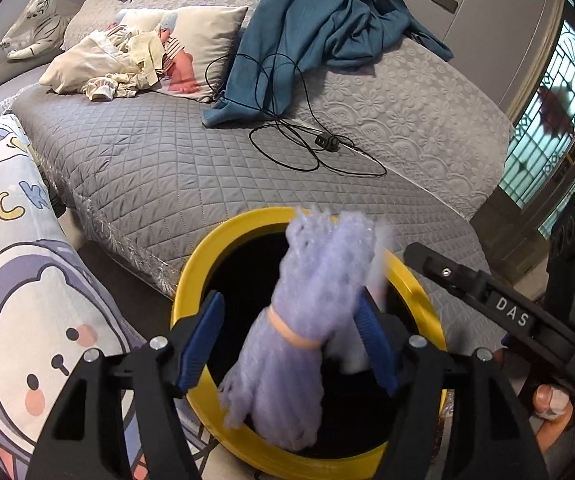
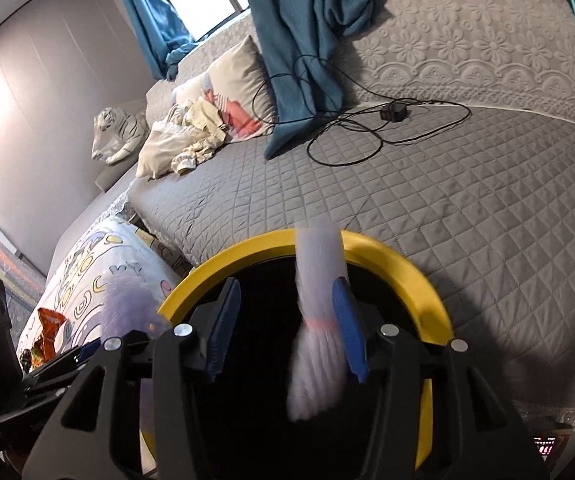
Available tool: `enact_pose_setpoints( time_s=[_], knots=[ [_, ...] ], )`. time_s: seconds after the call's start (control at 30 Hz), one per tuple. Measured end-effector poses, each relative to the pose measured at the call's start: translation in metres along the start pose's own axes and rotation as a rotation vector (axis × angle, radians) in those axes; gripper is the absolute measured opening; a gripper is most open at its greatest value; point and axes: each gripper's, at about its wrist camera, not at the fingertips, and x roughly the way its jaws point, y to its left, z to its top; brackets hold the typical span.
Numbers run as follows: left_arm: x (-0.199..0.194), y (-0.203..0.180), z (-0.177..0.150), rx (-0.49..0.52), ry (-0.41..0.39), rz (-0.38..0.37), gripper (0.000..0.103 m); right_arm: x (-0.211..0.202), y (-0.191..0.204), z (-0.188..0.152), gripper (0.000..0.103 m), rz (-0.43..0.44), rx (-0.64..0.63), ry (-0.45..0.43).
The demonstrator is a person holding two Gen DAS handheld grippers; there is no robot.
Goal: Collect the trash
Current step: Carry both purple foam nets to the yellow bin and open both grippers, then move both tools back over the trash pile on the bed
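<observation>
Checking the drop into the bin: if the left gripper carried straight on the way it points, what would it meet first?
The purple foam netting bundle between its open jaws. Beyond that, the left gripper aims into the dark mouth of the yellow-rimmed bin; depth inside is unclear.

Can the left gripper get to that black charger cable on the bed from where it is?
Probably yes: the grey bedspread between the yellow bin and black cable lies bare, though the left gripper has a purple foam bundle between its open jaws.
</observation>
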Motion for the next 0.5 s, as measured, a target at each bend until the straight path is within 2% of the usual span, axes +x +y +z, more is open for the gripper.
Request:
enact_pose_setpoints(
  time_s=[0.23,0.5],
  knots=[
    [-0.009,0.002,0.002,-0.004,-0.019,-0.001,0.063,-0.012,-0.002,0.008,0.045,-0.008,0.008,-0.033],
    [-0.03,0.008,0.007,-0.02,-0.065,0.003,0.063,-0.025,0.013,0.013,0.046,-0.004,-0.03,-0.069]
  ],
)
